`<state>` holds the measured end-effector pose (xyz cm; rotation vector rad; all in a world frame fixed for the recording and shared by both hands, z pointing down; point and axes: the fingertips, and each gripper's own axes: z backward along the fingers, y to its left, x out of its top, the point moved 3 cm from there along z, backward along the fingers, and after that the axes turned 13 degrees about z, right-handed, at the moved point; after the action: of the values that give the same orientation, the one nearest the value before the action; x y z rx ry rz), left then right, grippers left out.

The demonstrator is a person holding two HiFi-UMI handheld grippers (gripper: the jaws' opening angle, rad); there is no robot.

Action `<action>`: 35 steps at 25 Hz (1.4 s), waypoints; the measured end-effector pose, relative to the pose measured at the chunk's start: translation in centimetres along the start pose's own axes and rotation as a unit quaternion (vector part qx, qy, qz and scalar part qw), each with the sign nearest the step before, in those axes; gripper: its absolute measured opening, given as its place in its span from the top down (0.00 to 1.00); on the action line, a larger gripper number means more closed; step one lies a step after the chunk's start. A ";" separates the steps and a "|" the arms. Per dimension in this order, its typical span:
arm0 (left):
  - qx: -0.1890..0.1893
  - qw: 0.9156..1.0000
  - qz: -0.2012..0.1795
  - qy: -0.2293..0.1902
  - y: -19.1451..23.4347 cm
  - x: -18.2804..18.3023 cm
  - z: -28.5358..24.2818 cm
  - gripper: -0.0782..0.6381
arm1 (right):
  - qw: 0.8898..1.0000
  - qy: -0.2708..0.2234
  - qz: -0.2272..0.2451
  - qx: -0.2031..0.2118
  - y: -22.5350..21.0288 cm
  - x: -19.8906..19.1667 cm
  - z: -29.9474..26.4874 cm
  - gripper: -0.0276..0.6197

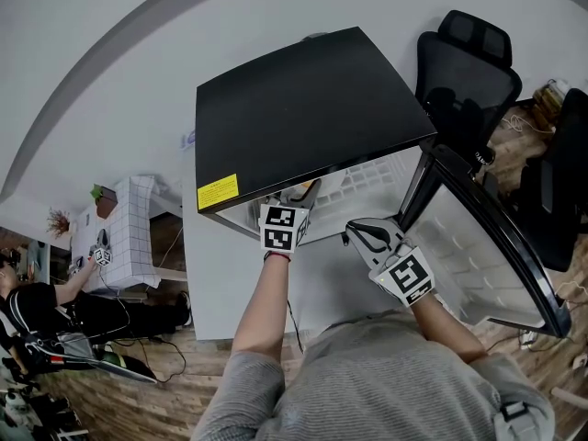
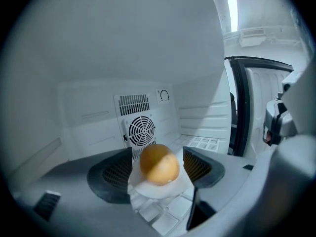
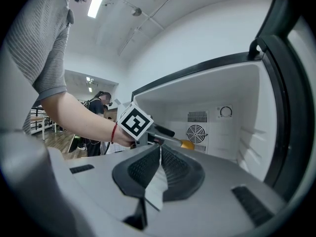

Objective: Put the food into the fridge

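Observation:
A round orange-brown piece of food [image 2: 159, 164] sits between the jaws of my left gripper [image 2: 159, 171], which is shut on it and reaches inside the open fridge [image 1: 303, 108]. White shows just beneath the food. From the right gripper view the food [image 3: 187, 144] shows as a yellow tip at the end of the left gripper [image 3: 175, 141], above the fridge floor. My right gripper [image 3: 159, 168] is shut with nothing in it. It hangs outside the fridge mouth [image 1: 360, 231], right of the left gripper [image 1: 301, 196].
The fridge interior is white, with a round fan grille [image 2: 141, 131] on its back wall and a ribbed floor. Its door [image 1: 478, 237] stands open to the right. A black office chair [image 1: 464, 62] stands behind it. A person sits at the far left [image 1: 37, 301].

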<state>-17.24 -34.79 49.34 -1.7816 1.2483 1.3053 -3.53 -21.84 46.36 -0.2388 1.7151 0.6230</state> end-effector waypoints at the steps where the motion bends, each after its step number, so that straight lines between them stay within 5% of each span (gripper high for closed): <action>1: 0.001 1.000 0.001 -0.006 -0.1 0.1 0.4 0.45 | 1.000 -0.001 -0.002 -0.001 0.0 -0.1 0.0 0.94; 8: -0.003 0.999 0.009 -0.040 -1.5 0.6 3.7 0.48 | 1.000 -0.004 -0.004 -0.004 0.0 0.0 -0.2 0.94; 14: 0.001 0.997 0.021 -0.071 -2.7 0.4 7.1 0.88 | 1.000 -0.004 -0.006 -0.012 -0.2 0.0 -0.1 0.94; 35: -0.070 0.984 0.072 -0.149 -10.0 -0.3 14.6 0.88 | 1.000 -0.014 -0.006 -0.014 0.1 1.6 1.0 0.94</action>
<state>-13.59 -18.35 44.07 -1.5364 1.1574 1.7079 -3.14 -21.00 44.71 -0.2579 1.6783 0.6392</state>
